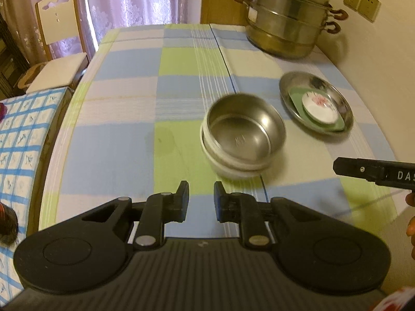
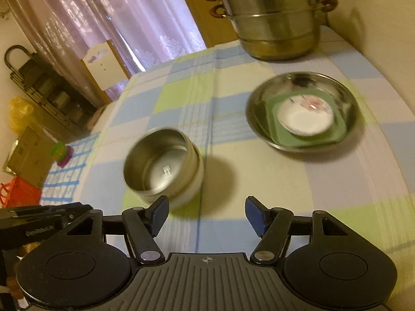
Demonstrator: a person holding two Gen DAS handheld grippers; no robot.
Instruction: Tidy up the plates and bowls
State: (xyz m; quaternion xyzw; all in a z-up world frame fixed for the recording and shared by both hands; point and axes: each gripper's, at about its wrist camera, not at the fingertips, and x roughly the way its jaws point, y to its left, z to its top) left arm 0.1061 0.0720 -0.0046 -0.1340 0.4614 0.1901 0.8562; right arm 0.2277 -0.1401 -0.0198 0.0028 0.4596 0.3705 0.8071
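A steel bowl (image 1: 243, 129) sits nested in a white bowl (image 1: 220, 163) on the checked tablecloth; the stack also shows in the right wrist view (image 2: 162, 162). To its right a steel plate (image 1: 339, 98) holds a green square plate (image 1: 298, 103) with a small white flowered dish (image 1: 320, 107) on top; the same stack shows in the right wrist view (image 2: 304, 111). My left gripper (image 1: 201, 199) is open and empty, just short of the bowls. My right gripper (image 2: 206, 213) is open wide and empty, near the bowls' right side. Its finger (image 1: 373, 172) shows in the left wrist view.
A large steel steamer pot (image 1: 285, 18) stands at the table's far right by the wall (image 1: 376, 59). A white chair (image 1: 58, 51) stands past the table's left edge. A second blue-checked surface (image 1: 20, 134) lies at the left.
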